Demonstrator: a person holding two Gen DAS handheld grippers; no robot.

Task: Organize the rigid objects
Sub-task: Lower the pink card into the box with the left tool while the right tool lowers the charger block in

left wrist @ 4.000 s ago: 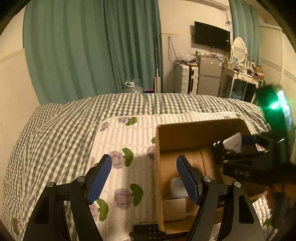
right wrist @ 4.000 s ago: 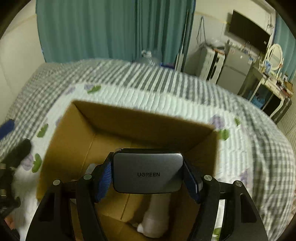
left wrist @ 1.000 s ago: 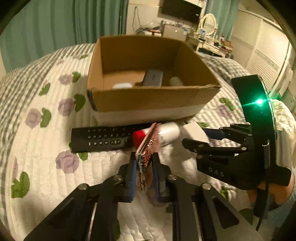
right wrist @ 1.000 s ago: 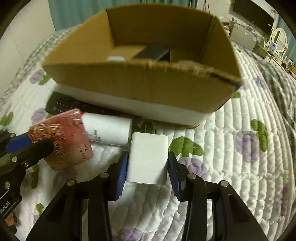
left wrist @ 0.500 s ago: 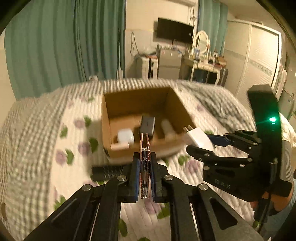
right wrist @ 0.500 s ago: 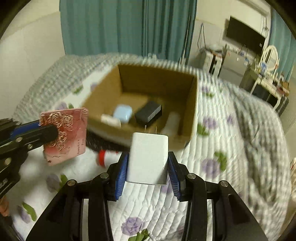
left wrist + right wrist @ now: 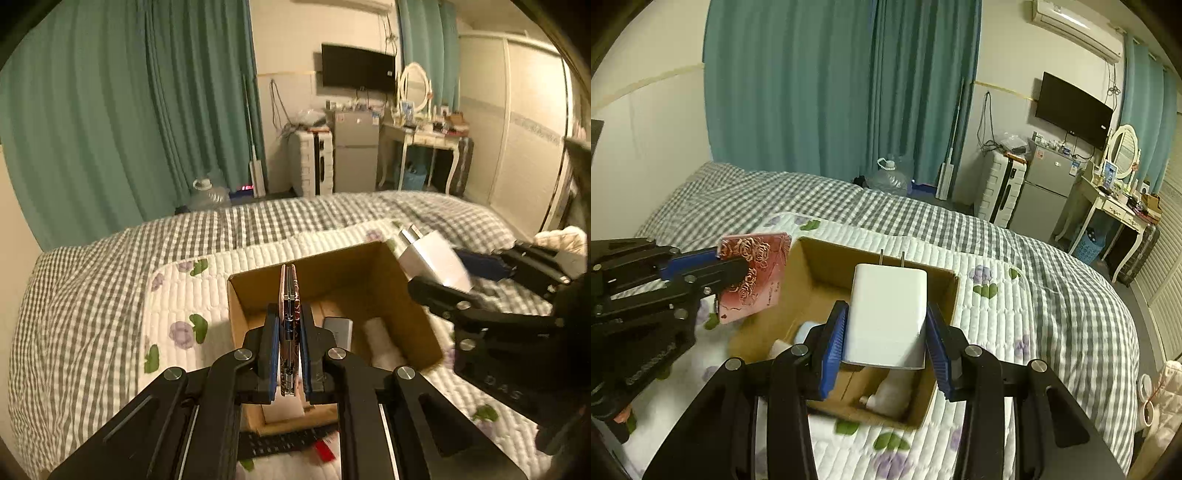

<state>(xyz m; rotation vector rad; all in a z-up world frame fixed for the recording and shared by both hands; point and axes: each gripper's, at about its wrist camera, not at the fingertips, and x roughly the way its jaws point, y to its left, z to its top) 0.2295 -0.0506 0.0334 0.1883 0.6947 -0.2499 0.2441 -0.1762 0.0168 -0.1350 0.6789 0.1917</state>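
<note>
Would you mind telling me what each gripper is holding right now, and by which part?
The left gripper clamps the flat red rose-patterned case across its faces. The right gripper grips the white wall charger by its sides, prongs forward.

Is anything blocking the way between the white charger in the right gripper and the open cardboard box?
Nothing visible does. The white charger hangs over the cardboard box, whose top is open; the left gripper holds its pink card off to the box's left side.
</note>
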